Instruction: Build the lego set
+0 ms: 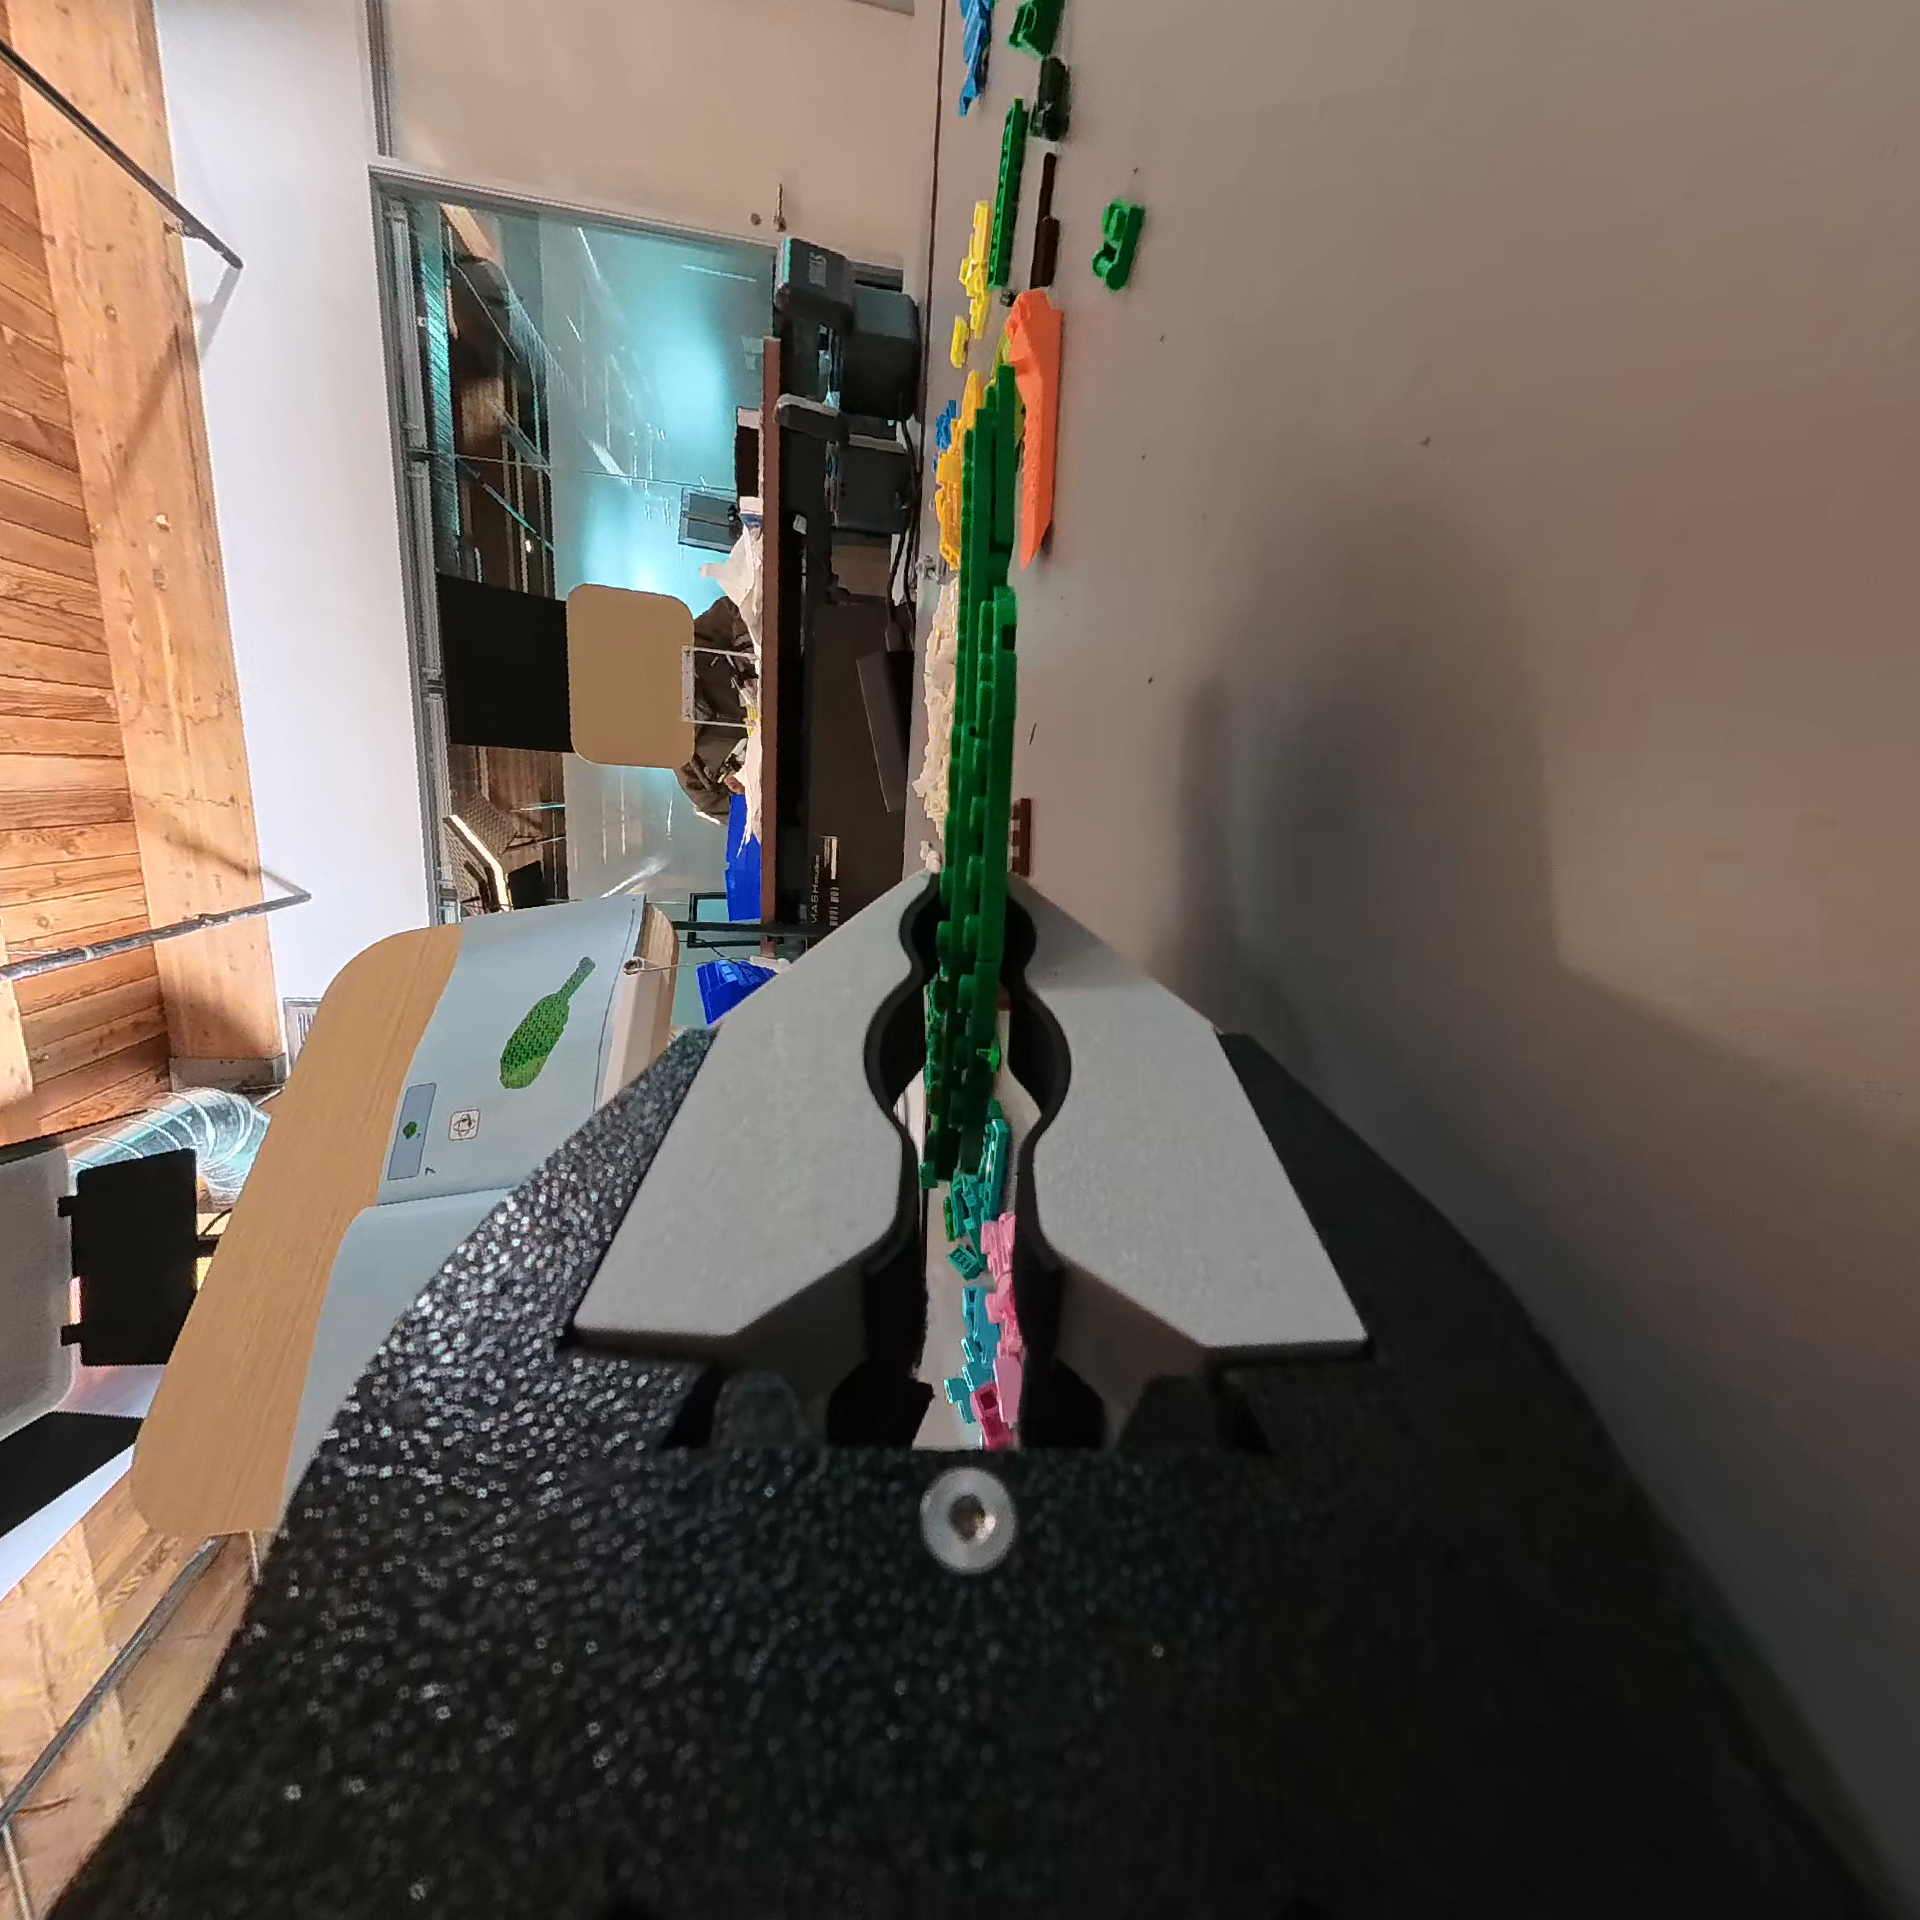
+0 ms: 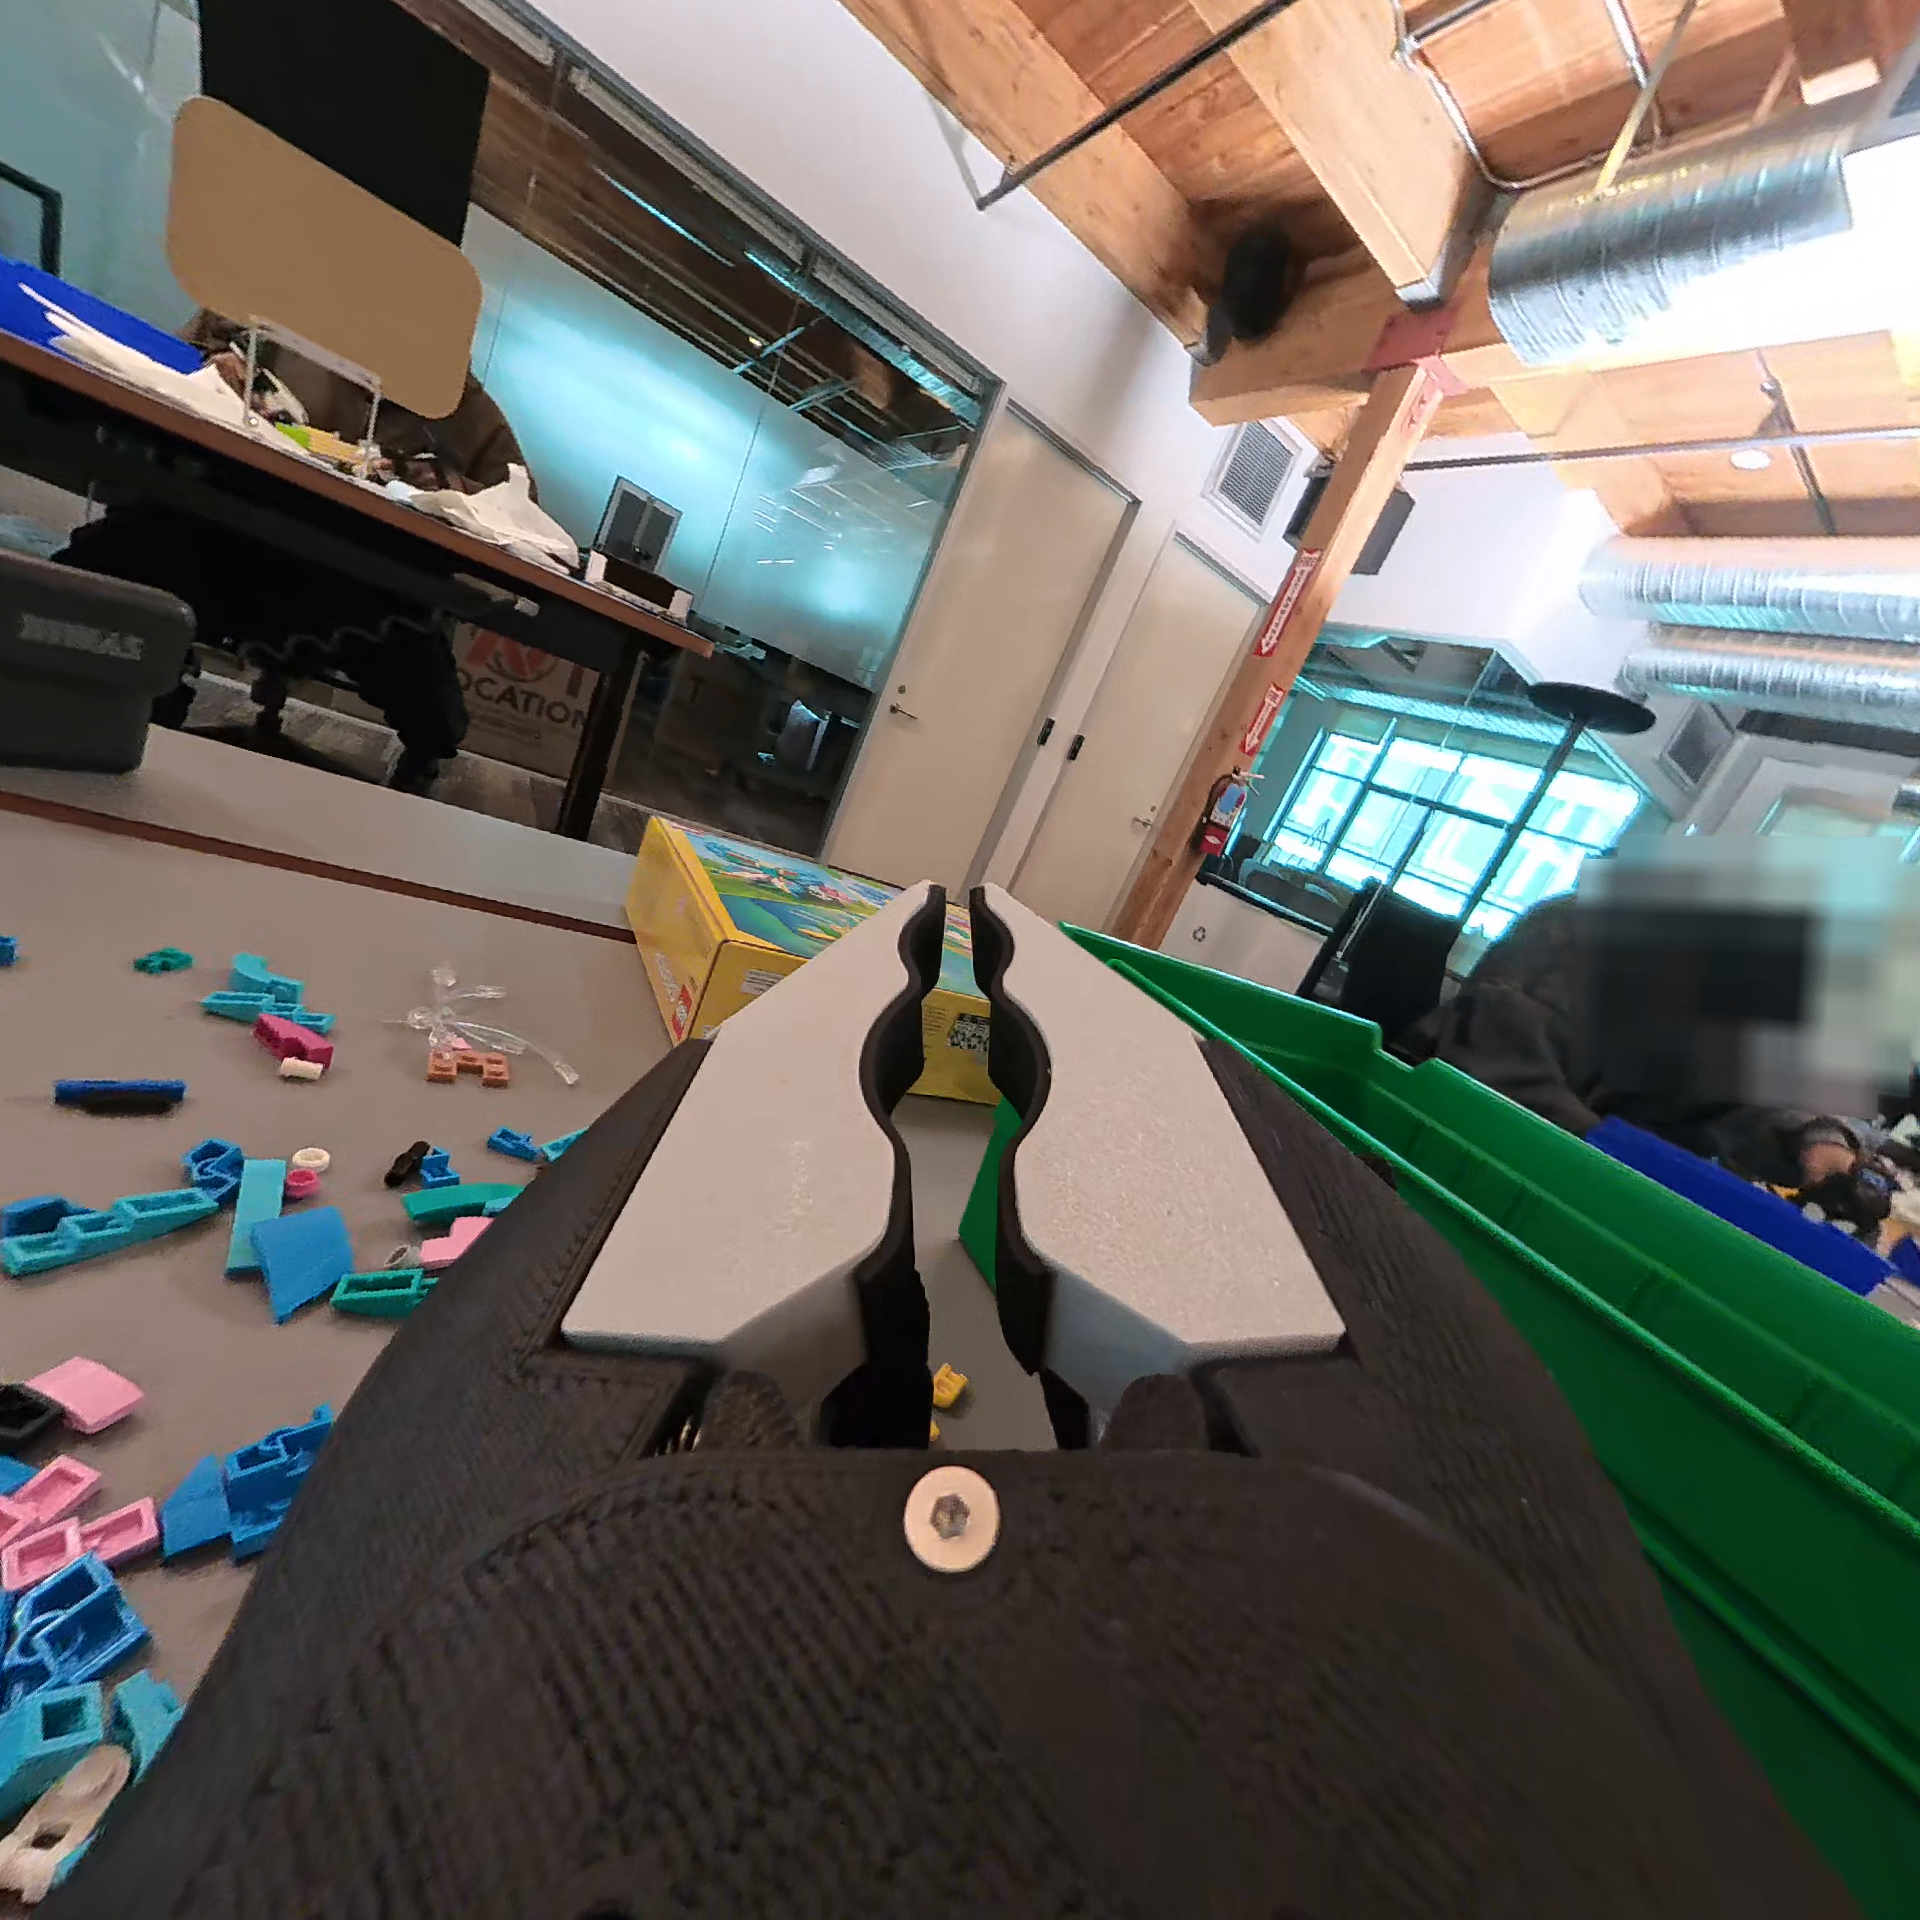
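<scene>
The left wrist view is turned on its side. My left gripper [image 1: 971, 914] is shut on a long flat build of green bricks [image 1: 982, 727], seen edge-on, which runs between the pads and on past the fingertips along the grey table [image 1: 1455, 520]. My right gripper [image 2: 957, 904] is shut, with only a thin slit between its pads and nothing in it. It hovers over the table, pointing towards a yellow toy box [image 2: 727, 935], with a green bin [image 2: 1558, 1299] close on its right.
Loose blue, teal and pink bricks [image 2: 208, 1216] lie left of my right gripper. An orange piece [image 1: 1037, 436], a small brown brick [image 1: 1023, 831], yellow, green and white bricks lie along the build. An open booklet [image 1: 520, 1039] is nearby. A person sits beyond the bin.
</scene>
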Motion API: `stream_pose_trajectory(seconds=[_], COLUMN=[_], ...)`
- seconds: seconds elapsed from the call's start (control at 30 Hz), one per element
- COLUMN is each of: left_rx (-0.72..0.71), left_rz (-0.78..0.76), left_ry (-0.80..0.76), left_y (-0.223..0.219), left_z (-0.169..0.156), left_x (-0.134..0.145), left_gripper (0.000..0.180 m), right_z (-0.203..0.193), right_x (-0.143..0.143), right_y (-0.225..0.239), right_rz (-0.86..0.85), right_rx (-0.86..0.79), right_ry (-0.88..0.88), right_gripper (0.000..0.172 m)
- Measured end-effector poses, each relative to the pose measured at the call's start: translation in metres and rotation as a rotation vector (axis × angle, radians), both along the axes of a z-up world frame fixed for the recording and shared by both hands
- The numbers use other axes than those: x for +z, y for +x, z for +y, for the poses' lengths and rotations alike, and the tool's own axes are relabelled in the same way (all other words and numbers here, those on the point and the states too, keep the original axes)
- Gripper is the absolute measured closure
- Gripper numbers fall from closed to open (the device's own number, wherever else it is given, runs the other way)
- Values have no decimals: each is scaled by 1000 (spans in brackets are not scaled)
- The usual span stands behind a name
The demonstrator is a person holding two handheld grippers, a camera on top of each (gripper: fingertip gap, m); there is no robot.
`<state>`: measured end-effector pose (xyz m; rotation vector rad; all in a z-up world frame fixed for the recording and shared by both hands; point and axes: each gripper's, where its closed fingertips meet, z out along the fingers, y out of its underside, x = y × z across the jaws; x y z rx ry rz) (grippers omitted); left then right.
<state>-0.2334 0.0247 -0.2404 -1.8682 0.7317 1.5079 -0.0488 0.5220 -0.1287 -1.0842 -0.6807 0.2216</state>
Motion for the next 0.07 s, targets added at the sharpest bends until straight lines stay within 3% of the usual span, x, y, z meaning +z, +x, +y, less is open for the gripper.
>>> stream_pose_trajectory(seconds=[0.07], left_rx=[-1], left_rz=[-2], left_ry=[1], left_y=[0], left_z=[0], left_x=[0], left_gripper=[175], right_z=[-2], right_x=[0], right_y=[-3], right_rz=[-15], right_rx=[6], right_ry=[10], right_gripper=[168])
